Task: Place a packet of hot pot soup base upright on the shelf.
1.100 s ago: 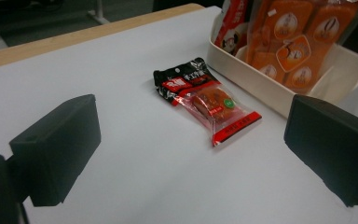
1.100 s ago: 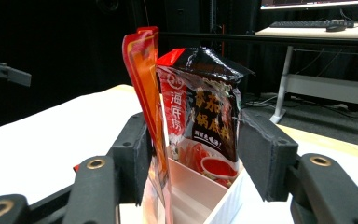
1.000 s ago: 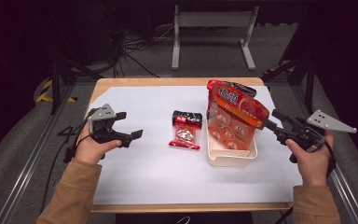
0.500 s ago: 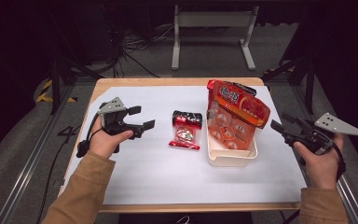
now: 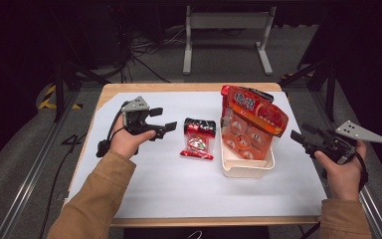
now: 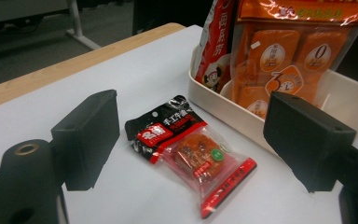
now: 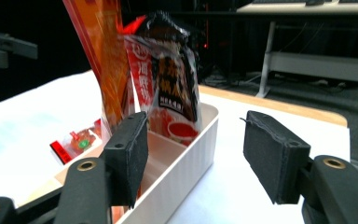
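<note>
Both tongs are held above the table with nothing between their jaws. At the table's right edge, the right gripper (image 5: 301, 135) has its jaws spread wide and points toward the white tray (image 5: 246, 169), which sits just in front of it. On the left side, the left gripper (image 5: 163, 119) also has its jaws wide apart and faces the small red packet (image 5: 198, 139), near it but not touching. That packet lies flat on the white table cover (image 5: 179, 189), just left of the tray. Standing in the tray are a big orange bag (image 5: 251, 127) and, behind it, a red and black pouch (image 7: 170, 79).
</note>
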The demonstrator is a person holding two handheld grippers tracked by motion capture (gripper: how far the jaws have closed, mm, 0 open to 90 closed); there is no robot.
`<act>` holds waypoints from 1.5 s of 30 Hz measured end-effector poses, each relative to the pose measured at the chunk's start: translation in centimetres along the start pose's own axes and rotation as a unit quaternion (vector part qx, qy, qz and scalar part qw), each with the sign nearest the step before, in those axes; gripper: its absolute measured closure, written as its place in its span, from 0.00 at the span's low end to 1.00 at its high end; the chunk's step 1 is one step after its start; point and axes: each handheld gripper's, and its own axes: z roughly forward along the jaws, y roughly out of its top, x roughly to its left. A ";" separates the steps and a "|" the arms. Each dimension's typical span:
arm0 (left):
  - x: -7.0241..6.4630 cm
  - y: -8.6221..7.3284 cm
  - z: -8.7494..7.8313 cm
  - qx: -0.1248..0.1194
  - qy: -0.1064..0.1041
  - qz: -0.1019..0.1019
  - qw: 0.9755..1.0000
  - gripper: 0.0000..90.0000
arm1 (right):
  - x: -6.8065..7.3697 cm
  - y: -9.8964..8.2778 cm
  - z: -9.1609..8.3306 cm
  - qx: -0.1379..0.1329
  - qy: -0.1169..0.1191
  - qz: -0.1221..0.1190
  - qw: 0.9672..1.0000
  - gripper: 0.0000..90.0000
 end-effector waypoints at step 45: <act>5.4 -2.6 12.6 0.078 0.025 -0.049 0.995 0.34 | -1.7 -0.6 2.1 0.023 0.038 0.005 0.999 0.48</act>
